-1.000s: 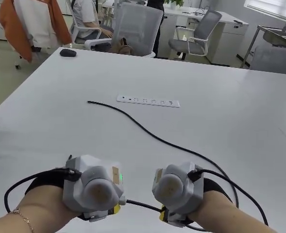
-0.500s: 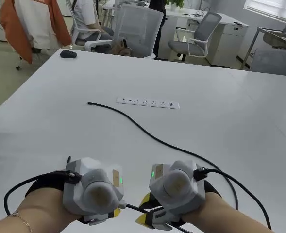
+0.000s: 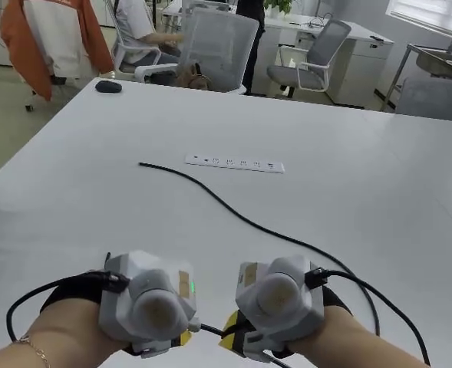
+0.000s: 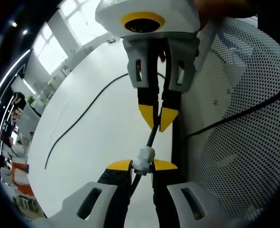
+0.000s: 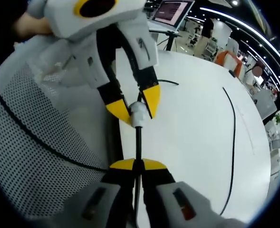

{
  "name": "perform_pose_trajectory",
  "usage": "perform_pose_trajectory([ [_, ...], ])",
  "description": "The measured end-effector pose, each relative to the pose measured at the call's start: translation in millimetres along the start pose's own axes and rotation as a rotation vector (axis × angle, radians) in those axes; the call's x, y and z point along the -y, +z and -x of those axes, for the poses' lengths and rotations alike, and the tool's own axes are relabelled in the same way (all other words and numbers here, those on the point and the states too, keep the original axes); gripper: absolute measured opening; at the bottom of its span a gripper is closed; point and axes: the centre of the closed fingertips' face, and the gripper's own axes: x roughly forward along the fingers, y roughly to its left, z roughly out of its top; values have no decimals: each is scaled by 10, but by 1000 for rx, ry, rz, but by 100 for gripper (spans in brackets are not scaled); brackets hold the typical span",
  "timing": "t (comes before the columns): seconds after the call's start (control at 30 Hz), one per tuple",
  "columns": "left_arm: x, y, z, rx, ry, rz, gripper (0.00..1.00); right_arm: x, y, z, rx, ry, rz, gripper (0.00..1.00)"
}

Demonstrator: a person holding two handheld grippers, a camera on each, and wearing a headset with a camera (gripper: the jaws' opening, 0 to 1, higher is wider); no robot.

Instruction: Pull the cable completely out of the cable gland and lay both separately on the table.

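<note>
Both grippers sat at the near edge of the table (image 3: 348,153), tips facing each other and close together. The left gripper (image 4: 142,166) had its jaws closed on the white cable gland (image 4: 143,156), caught between the yellow tips alone. The right gripper (image 5: 136,165) was clamped on the black cable (image 3: 233,205) just beside the gland. From there the cable ran in a long curve across the table to a free end at the far left, near the power strip (image 3: 233,162).

My main worry was slip. The cable is thin, round and smooth, so I judged that a hard pull could draw it through the right jaws rather than out of the gland. The gland was held only at the very tips, so a pull off its axis could twist it loose and drop it. If the gland's seal gripped tightly, a jerk might free it suddenly and send both hands flying apart, whipping the loose length across the table. I could not tell how much cable lay on the left gripper's side of the gland. If the long run had to pass through, one stroke would not do it, and each regrip risked losing the gland. The curve could also drag against the power strip.
</note>
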Motion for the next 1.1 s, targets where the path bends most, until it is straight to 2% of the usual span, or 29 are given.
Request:
perform_pose_trajectory([
  [0.07, -3, -1, -5, -2, 0, 0, 17, 13, -43, -4, -19, -5, 3, 2],
  [0.27, -13, -7, -6, -5, 4, 2, 17, 71, -266, -17, -125, -32, 3, 2],
  [0.5, -16, -10, -10, -7, 6, 1, 17, 117, -356, 0, -163, -48, -26, 2],
  [0.67, -29, -15, -3, -6, 12, 6, 17, 166, -482, 20, -211, -67, -56, 2],
  [0.8, -26, -6, -2, -4, 12, 6, 17, 158, -521, 27, -225, -63, -80, 3],
  [0.87, -26, -9, -2, -5, 12, 4, 17, 98, -528, 4, -234, -36, -58, 3],
  [0.93, -22, -13, -3, -5, 10, 6, 17, 81, -530, -7, -243, -38, -41, 7],
  [0.97, -15, -14, -3, -5, 8, 6, 17, 77, -497, -7, -231, -37, -22, 10],
  [1.07, -6, -13, -2, -7, 6, 2, 17, 89, -427, 1, -198, -37, -36, 13],
  [1.1, -7, -12, -2, -7, 5, 3, 17, 83, -364, 0, -165, -31, -32, 14],
])
